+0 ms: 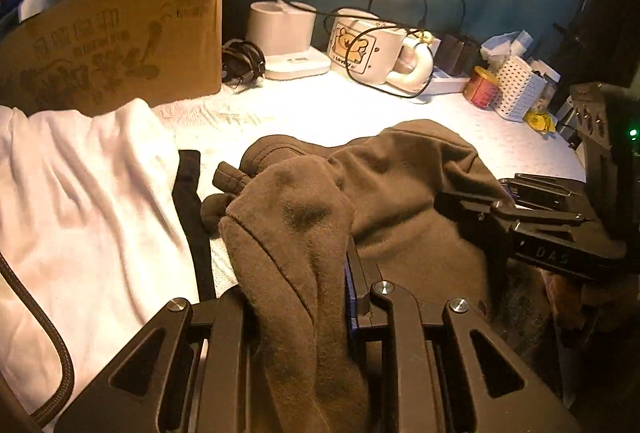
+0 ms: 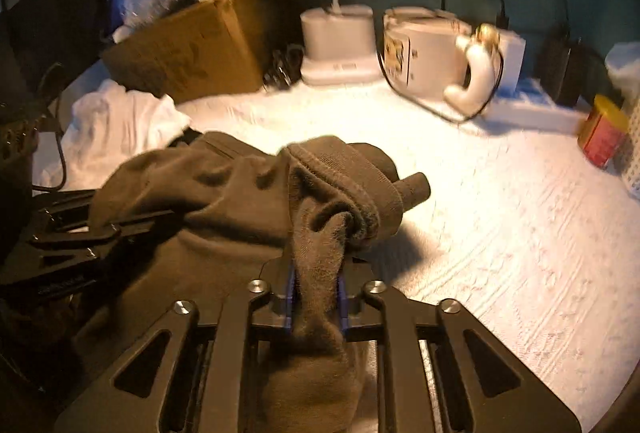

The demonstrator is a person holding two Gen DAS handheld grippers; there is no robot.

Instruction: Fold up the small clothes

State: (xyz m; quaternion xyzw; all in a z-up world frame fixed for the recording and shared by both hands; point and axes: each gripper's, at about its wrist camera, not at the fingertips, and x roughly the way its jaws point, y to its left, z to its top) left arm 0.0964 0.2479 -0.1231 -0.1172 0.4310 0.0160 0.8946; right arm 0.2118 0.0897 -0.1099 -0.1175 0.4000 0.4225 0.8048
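Note:
A brown knit garment (image 1: pixel 400 193) lies bunched on the white textured table cover (image 1: pixel 340 109). In the left wrist view my left gripper (image 1: pixel 296 285) is shut on a thick fold of it, which drapes over and hides the left finger. My right gripper (image 1: pixel 472 199) reaches in from the right, its tips at the garment's right side. In the right wrist view the right gripper (image 2: pixel 316 289) has a bunched edge of the brown garment (image 2: pixel 200 185) between its blue pads (image 2: pixel 290 293), which touch the cloth on both sides. The left gripper (image 2: pixel 100 229) shows at the far left, buried in the cloth.
A white cloth (image 1: pixel 80 193) and a black strip of fabric (image 1: pixel 192 213) lie to the left. A cardboard box (image 1: pixel 120 45), lamp base (image 1: pixel 280 37), mug (image 1: pixel 360 45) with a black cable, red tin (image 1: pixel 480 89) and white perforated basket (image 1: pixel 520 93) line the back.

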